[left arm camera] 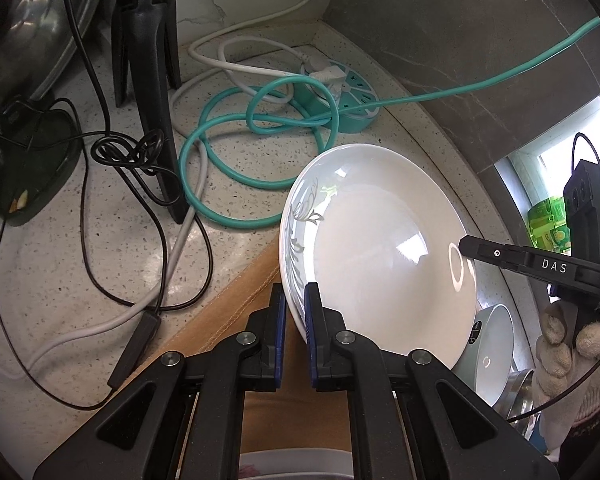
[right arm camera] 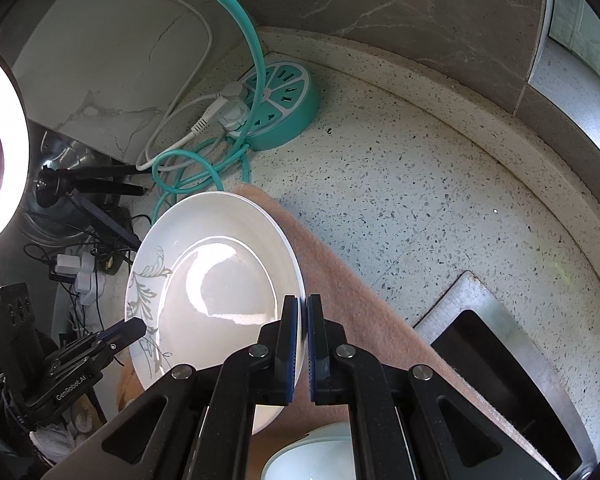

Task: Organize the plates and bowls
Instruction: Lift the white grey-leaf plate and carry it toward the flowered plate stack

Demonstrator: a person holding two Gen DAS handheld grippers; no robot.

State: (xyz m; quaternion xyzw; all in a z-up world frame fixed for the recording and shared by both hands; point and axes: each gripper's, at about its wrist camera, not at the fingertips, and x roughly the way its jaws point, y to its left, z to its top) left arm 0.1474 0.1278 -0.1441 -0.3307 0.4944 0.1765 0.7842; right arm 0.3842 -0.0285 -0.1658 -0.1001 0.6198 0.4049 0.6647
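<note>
The round white ceramic plate with a grey leaf pattern (left arm camera: pixel 380 248) hangs tilted above the speckled stone desk (left arm camera: pixel 100 248), its opposite rims pinched by the left gripper (left arm camera: pixel 296 320) and right gripper (right arm camera: pixel 303 332). A pale green bowl (left arm camera: pixel 494 344) sits just below it, and a teal round power strip (right arm camera: pixel 282 104) lies well beyond.

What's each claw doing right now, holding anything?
Left claw: shut on the white plate, gripping its patterned rim.
Right claw: shut on the same plate, on the opposite rim.
</note>
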